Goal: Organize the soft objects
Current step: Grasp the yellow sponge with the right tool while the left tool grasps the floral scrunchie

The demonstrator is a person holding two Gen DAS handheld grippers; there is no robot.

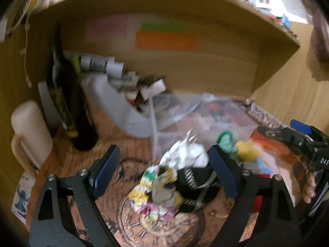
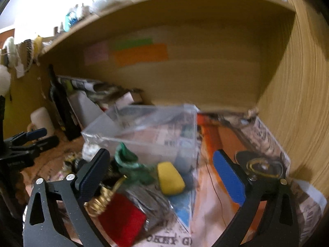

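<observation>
Your left gripper (image 1: 164, 170) hangs over the desk with its fingers spread wide and nothing between the pads. Right below that gap sits a heap of soft things: a white crumpled cloth (image 1: 185, 156) on top, a patterned cloth of yellow, green and pink (image 1: 156, 187) in front of it, and a black piece with a pale stripe pattern (image 1: 197, 183) pressed against both. Just beyond your right-hand finger lie a green cloth (image 1: 226, 142) and a yellow sponge (image 1: 246, 151), touching each other.

Your right gripper (image 2: 162, 177) is open as well, fingers far apart, holding nothing. From its camera the yellow sponge (image 2: 170, 178) lies between the fingers on the printed paper (image 2: 209, 201), with the green cloth (image 2: 129, 164) just to its left. A red block (image 2: 121, 216) with a gold wire coil (image 2: 102, 201) on it sits close to your left-hand finger, low in the view. Behind the sponge stands a clear plastic box (image 2: 144, 123), tilted, its open side towards you.

Further back on the left are a dark bottle (image 1: 70, 107) and a cream mug (image 1: 30, 131), side by side against the wooden shelf (image 1: 164, 4) wall. The picture is blurred, so finer detail in the heap cannot be told.
</observation>
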